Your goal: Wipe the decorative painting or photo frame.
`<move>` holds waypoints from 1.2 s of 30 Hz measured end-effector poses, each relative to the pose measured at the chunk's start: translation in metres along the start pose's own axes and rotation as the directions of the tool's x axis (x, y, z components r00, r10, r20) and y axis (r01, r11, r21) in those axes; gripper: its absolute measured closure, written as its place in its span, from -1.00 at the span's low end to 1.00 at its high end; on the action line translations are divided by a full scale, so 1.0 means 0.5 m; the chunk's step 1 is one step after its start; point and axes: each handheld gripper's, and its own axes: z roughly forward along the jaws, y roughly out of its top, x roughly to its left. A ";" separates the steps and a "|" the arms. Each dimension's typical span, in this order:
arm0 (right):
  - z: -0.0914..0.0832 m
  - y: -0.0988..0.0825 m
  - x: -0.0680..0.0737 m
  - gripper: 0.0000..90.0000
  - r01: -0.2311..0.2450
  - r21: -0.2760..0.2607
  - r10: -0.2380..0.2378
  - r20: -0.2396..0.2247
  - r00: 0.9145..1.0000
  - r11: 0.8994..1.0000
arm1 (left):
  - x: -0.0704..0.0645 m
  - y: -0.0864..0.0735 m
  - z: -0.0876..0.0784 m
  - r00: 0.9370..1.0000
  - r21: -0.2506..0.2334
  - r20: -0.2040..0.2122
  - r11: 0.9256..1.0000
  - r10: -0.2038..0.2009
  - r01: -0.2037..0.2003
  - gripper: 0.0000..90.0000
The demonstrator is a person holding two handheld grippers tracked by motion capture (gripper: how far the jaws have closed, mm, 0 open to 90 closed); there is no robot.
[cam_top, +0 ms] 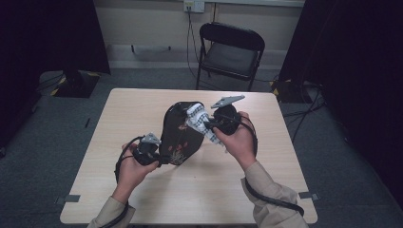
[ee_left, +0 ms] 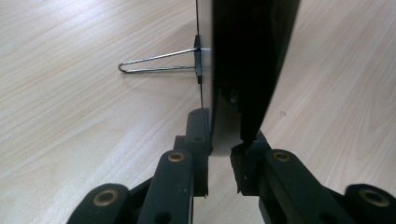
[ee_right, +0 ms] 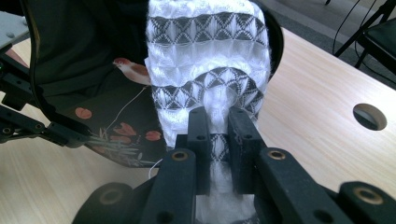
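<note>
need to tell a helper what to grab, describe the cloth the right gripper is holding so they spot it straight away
On the pale wooden table, a black floral pouch stands upright between the two hands. The cloth hangs across its top at the right, pinched in the right gripper. It is the one white, knitted thing there, crossed by dark bands of small triangles.

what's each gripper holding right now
left gripper: closed on the edge of the black floral bag
right gripper: closed on the white patterned cloth
</note>
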 end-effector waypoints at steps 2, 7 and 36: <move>0.006 -0.006 -0.001 0.81 -0.005 0.005 0.005 -0.002 1.000 1.000 | 0.001 0.002 0.001 1.000 0.007 0.008 1.000 0.010 -0.010 0.75; 0.017 -0.029 -0.006 0.81 -0.015 0.023 0.015 -0.002 1.000 1.000 | -0.006 0.007 0.007 1.000 0.006 0.011 1.000 0.018 -0.018 0.75; 0.155 -0.245 -0.013 0.81 -0.114 0.231 0.123 -0.022 0.992 0.966 | -0.018 0.015 0.018 0.999 0.010 0.036 0.999 0.039 -0.040 0.75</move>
